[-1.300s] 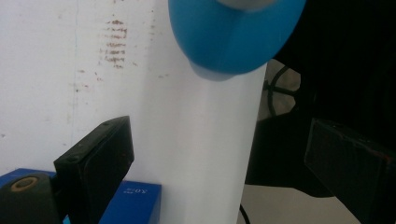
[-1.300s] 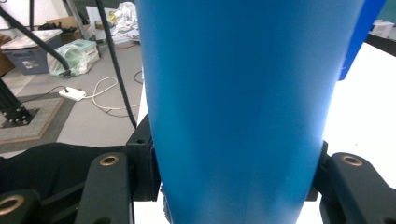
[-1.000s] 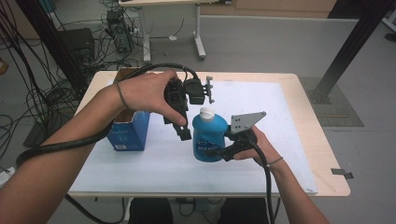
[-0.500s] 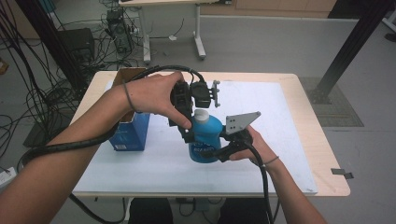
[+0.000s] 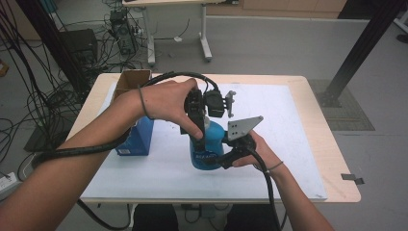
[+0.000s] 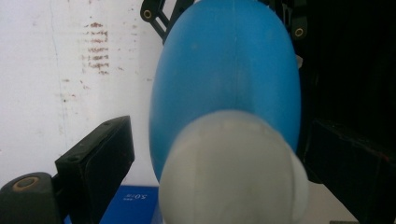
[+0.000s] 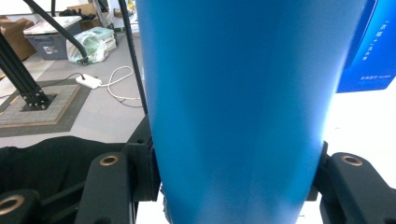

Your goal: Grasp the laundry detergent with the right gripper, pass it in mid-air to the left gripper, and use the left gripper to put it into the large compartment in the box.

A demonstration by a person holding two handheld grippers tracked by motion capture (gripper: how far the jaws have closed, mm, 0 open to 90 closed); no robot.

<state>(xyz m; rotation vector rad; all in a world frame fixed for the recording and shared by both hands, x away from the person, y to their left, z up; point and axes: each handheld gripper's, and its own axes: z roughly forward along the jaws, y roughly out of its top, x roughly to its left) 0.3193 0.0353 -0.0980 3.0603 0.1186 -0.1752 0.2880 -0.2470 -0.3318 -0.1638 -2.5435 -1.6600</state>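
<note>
1. A blue bottle (image 5: 208, 147) stands upright at the centre of the high view, on a white mat (image 5: 298, 144) covering a light wooden table (image 5: 337, 159).
2. The right gripper (image 5: 217, 160), just right of centre, clamps the bottle's lower body; in the right gripper view both black jaws press against its blue sides.
3. The left gripper (image 5: 204, 129) hangs directly above the bottle. In the left gripper view its jaws stand apart on either side of the white cap (image 6: 231, 170), not touching it.
4. A blue box (image 5: 137, 139) sits left of centre, with an open cardboard box (image 5: 131, 79) behind it.
</note>
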